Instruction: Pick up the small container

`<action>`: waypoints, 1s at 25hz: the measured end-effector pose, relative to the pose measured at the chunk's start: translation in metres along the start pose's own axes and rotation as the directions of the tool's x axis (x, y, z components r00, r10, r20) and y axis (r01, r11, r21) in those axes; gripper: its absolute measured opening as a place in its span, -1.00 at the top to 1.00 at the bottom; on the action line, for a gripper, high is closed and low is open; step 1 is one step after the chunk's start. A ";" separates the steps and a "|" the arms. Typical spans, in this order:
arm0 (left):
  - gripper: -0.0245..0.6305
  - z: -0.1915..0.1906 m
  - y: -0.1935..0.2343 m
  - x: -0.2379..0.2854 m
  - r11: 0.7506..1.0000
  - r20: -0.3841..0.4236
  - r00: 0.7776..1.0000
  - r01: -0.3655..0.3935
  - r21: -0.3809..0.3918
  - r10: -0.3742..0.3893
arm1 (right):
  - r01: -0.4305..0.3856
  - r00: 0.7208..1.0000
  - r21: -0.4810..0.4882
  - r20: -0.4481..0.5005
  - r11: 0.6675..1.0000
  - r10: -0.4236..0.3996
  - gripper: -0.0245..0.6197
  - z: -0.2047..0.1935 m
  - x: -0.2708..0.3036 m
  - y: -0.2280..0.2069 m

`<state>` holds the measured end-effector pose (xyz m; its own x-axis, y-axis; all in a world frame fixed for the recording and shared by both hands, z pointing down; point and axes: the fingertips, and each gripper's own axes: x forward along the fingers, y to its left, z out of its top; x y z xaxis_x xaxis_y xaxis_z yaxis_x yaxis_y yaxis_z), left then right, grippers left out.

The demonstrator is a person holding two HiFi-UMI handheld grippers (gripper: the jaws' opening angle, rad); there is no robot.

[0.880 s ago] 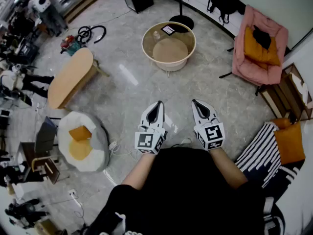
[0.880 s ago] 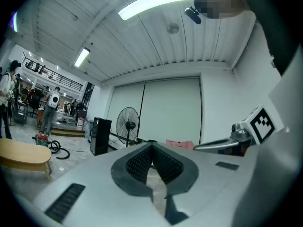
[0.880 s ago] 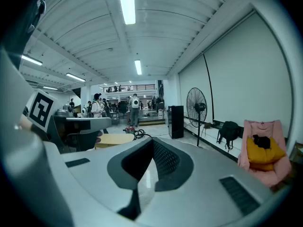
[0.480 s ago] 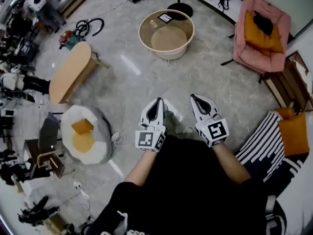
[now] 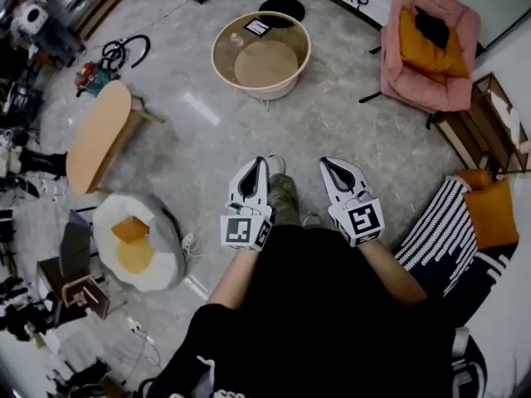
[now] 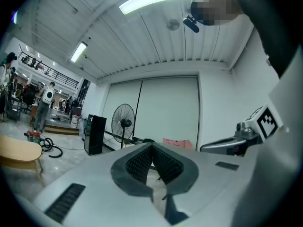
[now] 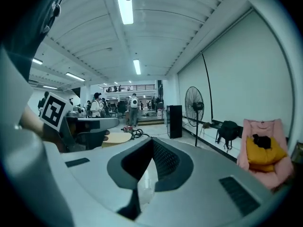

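Note:
The small container (image 5: 236,40) is a pale little jar on the round glass-topped table (image 5: 290,73), far ahead on the floor, with a black-and-white card (image 5: 256,27) beside it. My left gripper (image 5: 258,165) and right gripper (image 5: 327,165) are held side by side at waist height, far short of the table. Both are shut with nothing between the jaws. In the left gripper view the left gripper (image 6: 152,146) points level at a white wall and a standing fan (image 6: 123,124). In the right gripper view the right gripper (image 7: 152,141) points along the hall. Neither gripper view shows the container.
A wooden oval bench (image 5: 95,135) and an egg-shaped cushion (image 5: 133,239) lie on the left. A pink armchair (image 5: 427,44) stands at the back right, with a striped rug (image 5: 444,239) and an orange cushion (image 5: 489,214) nearer. The fan's base (image 5: 282,8) is behind the table. My shoe (image 5: 282,197) shows between the grippers.
The person has stepped and the view has shifted, so the table sits further up and left in the picture. Both grippers stay shut and side by side; a shoe now shows between them.

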<state>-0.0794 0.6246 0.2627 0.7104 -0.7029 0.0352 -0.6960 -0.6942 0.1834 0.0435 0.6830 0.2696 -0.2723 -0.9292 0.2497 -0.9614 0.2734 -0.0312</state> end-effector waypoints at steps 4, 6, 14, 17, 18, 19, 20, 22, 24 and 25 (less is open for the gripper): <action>0.86 -0.005 0.029 0.039 1.000 0.011 1.000 -0.002 -0.026 0.002 | 0.013 1.000 0.022 -0.015 1.000 -0.013 0.87 -0.005 0.037 -0.026; 0.86 -0.007 0.043 0.062 0.999 0.025 1.000 0.005 -0.044 -0.004 | 0.000 1.000 0.026 -0.014 1.000 0.000 0.87 -0.006 0.061 -0.038; 0.86 0.018 0.132 0.112 1.000 0.019 1.000 0.003 0.015 -0.004 | -0.020 0.996 -0.025 -0.086 0.999 0.017 0.87 0.025 0.166 -0.046; 0.86 0.031 0.158 0.136 0.998 0.005 1.000 0.028 0.048 -0.028 | 0.010 0.992 -0.010 -0.129 1.000 -0.012 0.87 0.033 0.202 -0.058; 0.86 0.034 0.169 0.144 0.999 0.004 1.000 0.026 0.037 -0.027 | 0.018 0.992 -0.003 -0.128 1.000 -0.018 0.87 0.037 0.213 -0.062; 0.86 0.035 0.179 0.152 0.999 -0.001 1.000 0.022 0.027 -0.022 | 0.023 0.992 0.005 -0.122 1.000 -0.022 0.87 0.042 0.224 -0.067; 0.86 0.034 0.189 0.159 1.000 -0.009 1.000 0.019 0.018 -0.019 | 0.027 0.993 0.011 -0.114 1.000 -0.026 0.87 0.047 0.235 -0.070; 0.86 0.033 0.207 0.172 1.000 -0.026 0.999 0.023 0.006 -0.022 | 0.035 0.993 0.012 -0.117 0.999 -0.033 0.87 0.056 0.256 -0.072; 0.86 0.034 0.222 0.183 1.000 -0.036 0.999 0.027 0.003 -0.027 | 0.033 0.990 0.024 -0.138 0.999 -0.029 0.87 0.061 0.278 -0.070; 0.86 0.035 0.229 0.188 1.000 -0.040 0.999 0.026 0.005 -0.026 | 0.026 0.989 0.044 -0.145 0.999 -0.020 0.87 0.063 0.288 -0.067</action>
<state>-0.1094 0.3281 0.2771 0.7319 -0.6779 0.0692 -0.6776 -0.7133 0.1791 0.0273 0.3816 0.2822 -0.2447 -0.8885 0.3882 -0.9690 0.2376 -0.0669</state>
